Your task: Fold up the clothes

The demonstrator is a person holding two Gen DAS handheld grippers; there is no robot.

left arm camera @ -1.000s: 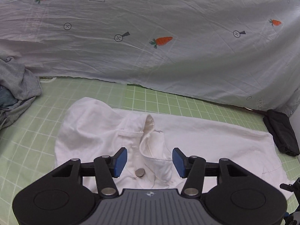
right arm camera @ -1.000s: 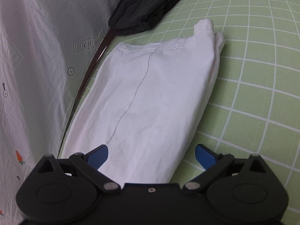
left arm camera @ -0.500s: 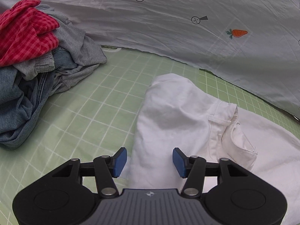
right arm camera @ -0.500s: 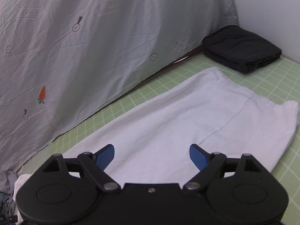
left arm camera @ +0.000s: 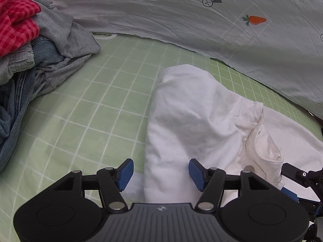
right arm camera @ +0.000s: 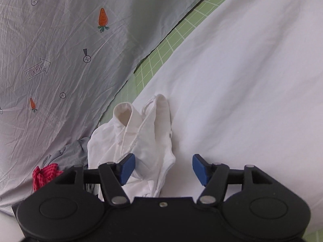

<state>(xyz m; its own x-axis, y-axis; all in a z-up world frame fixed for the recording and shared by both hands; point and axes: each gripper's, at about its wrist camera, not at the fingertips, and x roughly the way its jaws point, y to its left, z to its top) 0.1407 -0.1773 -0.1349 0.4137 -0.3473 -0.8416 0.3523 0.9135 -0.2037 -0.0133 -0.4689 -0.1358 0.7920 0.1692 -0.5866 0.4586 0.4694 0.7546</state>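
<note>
White trousers (left arm camera: 187,109) lie on the green grid mat (left arm camera: 97,109), with the waist end bunched and an open pocket lining (left arm camera: 264,141) showing. My left gripper (left arm camera: 160,173) hangs low over the left end of the garment. Its jaws are opening, and a white fold lies between them without either pad pressing on it. My right gripper (right arm camera: 162,168) is over the waistband and fly folds (right arm camera: 145,135). Its jaws are closing, with loose white cloth between them that is not pinched. In the left wrist view, part of the right gripper (left arm camera: 298,179) shows at the right edge.
A heap of clothes sits at the left: red checked cloth (left arm camera: 16,20), grey fabric (left arm camera: 66,36) and denim (left arm camera: 12,100). A grey sheet with carrot prints (left arm camera: 201,20) hangs along the back of the mat. The red cloth (right arm camera: 44,173) also shows in the right wrist view.
The left gripper moved left and down to the garment's left end, and its jaws widened. The right gripper swung from the trouser leg to the waistband, and its jaws narrowed.
</note>
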